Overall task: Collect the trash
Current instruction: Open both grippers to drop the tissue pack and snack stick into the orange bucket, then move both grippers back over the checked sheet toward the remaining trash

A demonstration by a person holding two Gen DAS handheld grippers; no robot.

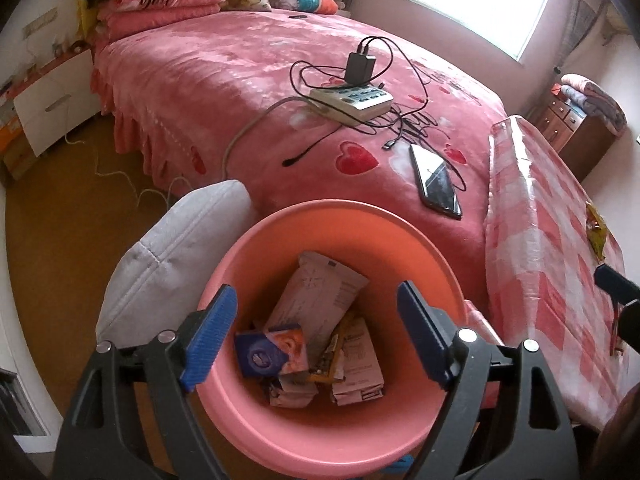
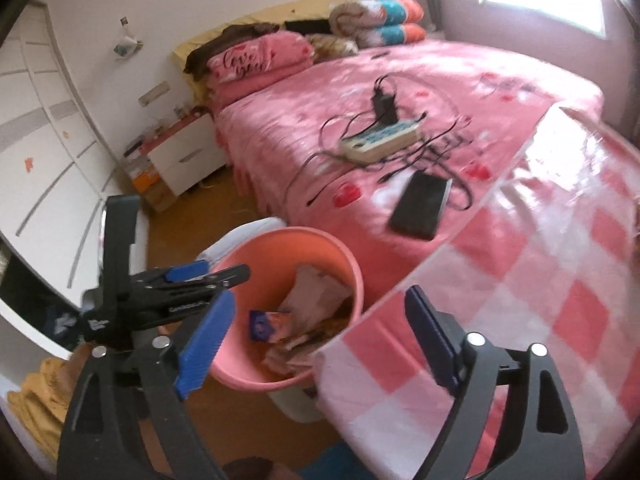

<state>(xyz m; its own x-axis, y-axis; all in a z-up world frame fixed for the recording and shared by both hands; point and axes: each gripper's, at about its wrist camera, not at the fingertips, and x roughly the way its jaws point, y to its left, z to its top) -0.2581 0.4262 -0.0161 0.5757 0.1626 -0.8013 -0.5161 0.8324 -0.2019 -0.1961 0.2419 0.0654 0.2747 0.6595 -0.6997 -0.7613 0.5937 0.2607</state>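
A pink trash bin stands on the floor between the bed and a small table. It holds several pieces of trash: white paper packets, a blue tissue pack and yellow wrappers. My left gripper is open and empty, right above the bin's mouth. In the right wrist view the bin sits at centre left, with the left gripper over its rim. My right gripper is open and empty, over the table's near corner beside the bin. A yellow wrapper lies on the table.
A table with a pink checked plastic cover stands to the right. The pink bed carries a power strip with charger and cables, and a phone. A grey cushion leans left of the bin. A white nightstand stands far left.
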